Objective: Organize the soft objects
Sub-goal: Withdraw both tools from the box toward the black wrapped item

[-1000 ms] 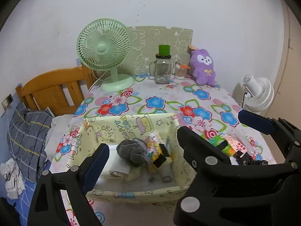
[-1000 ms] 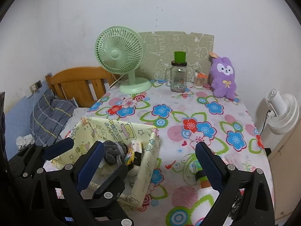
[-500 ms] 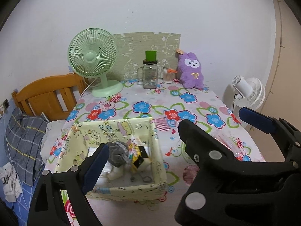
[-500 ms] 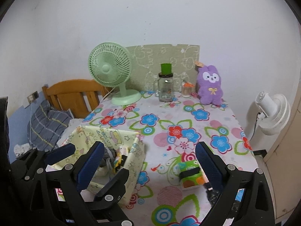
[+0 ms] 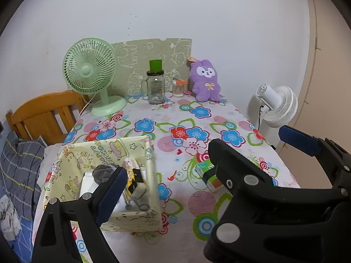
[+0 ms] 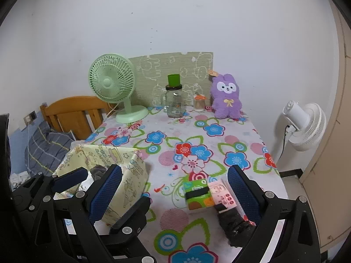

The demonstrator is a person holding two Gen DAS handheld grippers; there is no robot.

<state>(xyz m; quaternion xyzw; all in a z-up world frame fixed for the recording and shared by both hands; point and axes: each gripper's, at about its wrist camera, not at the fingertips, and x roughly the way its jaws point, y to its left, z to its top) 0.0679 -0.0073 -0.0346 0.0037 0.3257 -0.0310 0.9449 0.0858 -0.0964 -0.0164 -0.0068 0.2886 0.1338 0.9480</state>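
Note:
A pale yellow fabric basket point(image 5: 140, 219) point(image 6: 131, 175) stands at the table's near left, holding a grey soft bundle point(image 5: 103, 172) and other small items. A green packet point(image 6: 196, 194), a pink packet point(image 6: 221, 195) and a black rolled item point(image 6: 235, 225) lie on the flowered cloth at the near right. A purple plush rabbit point(image 5: 205, 83) point(image 6: 226, 98) sits at the far edge. My left gripper point(image 5: 204, 166) is open and empty above the basket's right side. My right gripper point(image 6: 174, 188) is open and empty above the packets.
A green desk fan point(image 5: 92, 76), a glass jar with a green cap point(image 5: 155, 85) and a small jar point(image 5: 178, 86) stand at the back by a padded board. A white floor fan point(image 6: 305, 129) is at the right. A wooden bed frame point(image 5: 43, 116) and grey bedding are at the left.
Both grippers have pulled back and up from the basket, so more of the table shows. The basket and packets look smaller and lower in view. Both stay open.

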